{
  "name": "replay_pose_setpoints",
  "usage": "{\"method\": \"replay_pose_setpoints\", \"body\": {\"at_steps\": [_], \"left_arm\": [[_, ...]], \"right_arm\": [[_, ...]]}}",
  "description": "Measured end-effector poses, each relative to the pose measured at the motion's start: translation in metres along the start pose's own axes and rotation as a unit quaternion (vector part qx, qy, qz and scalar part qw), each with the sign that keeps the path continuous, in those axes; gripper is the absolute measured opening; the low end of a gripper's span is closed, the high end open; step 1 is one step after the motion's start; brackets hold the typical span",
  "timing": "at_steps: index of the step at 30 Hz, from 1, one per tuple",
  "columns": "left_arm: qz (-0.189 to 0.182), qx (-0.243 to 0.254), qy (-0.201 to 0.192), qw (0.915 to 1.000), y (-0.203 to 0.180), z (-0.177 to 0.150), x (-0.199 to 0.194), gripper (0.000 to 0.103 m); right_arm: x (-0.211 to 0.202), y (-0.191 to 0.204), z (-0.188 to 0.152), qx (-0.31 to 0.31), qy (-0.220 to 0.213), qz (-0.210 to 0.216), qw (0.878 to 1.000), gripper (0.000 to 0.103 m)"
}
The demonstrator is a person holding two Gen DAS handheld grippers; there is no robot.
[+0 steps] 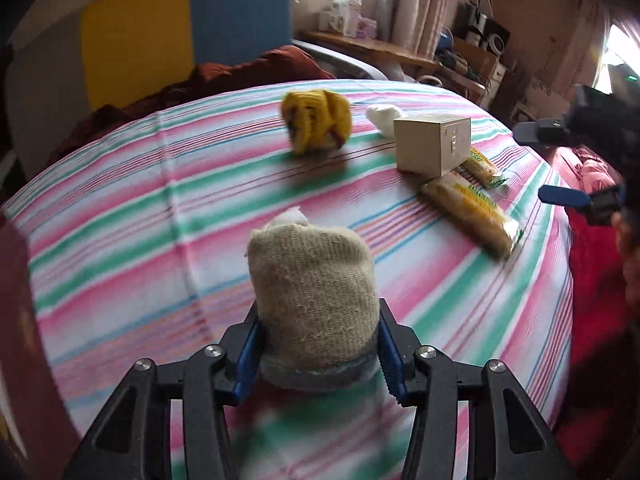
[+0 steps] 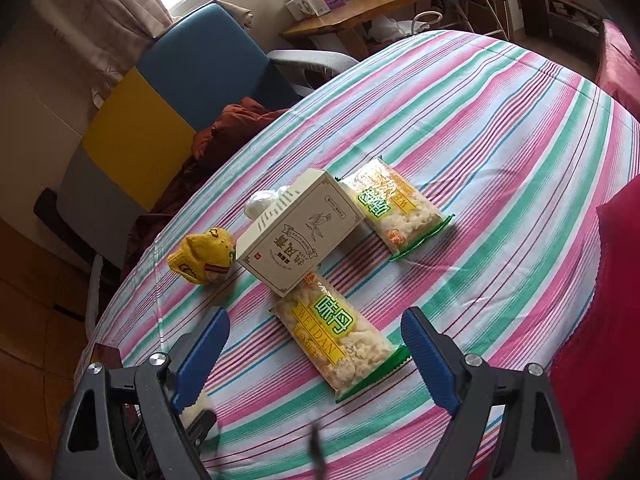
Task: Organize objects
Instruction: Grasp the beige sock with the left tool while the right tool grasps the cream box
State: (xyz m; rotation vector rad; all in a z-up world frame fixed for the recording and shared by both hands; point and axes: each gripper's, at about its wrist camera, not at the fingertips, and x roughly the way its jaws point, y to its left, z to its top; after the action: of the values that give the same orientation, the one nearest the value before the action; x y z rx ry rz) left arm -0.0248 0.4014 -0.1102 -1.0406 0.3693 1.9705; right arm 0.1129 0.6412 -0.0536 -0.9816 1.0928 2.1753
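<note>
Clearly your left gripper clamps the beige sock roll; your right gripper gapes above the "WEIDAN" packet, whose far end hides under the cream box.

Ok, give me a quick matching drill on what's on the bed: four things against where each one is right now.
Things:
1. beige sock roll
2. cardboard box
3. yellow sock bundle
4. near snack packet

Places:
A. alone on the striped sheet, left of the box
B. clamped in the left gripper
C. ahead of the open right gripper
D. between the two snack packets

Pairs: 1-B, 2-D, 3-A, 4-C
</note>
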Motion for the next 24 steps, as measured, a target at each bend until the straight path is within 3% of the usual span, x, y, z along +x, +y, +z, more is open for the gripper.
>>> {"method": "replay_pose_setpoints", "body": {"at_steps": [6, 11, 16, 19, 24], "left_arm": [[-0.001, 0.002, -0.015, 0.9999, -0.002, -0.01, -0.002, 0.052], [-0.004, 0.0, -0.02, 0.9998, 0.0, -0.011, -0.002, 0.052], [-0.007, -0.001, -0.022, 0.9997, 0.002, -0.012, -0.002, 0.053], [-0.006, 0.0, -0.022, 0.9997, 0.001, -0.012, -0.002, 0.053], [-0.007, 0.0, -0.023, 0.9997, 0.001, -0.013, -0.001, 0.054]], "right_arm": [[0.001, 0.001, -0.001, 0.026, 0.027, 0.023, 0.999, 0.089], [0.013, 0.0, 0.018, 0.12, 0.032, 0.076, 0.989, 0.089], [0.054, -0.001, 0.037, 0.173, 0.033, 0.056, 0.983, 0.089], [0.074, -0.006, 0.042, 0.19, 0.035, 0.052, 0.98, 0.089], [0.086, -0.006, 0.049, 0.168, 0.036, 0.082, 0.982, 0.087]]}}
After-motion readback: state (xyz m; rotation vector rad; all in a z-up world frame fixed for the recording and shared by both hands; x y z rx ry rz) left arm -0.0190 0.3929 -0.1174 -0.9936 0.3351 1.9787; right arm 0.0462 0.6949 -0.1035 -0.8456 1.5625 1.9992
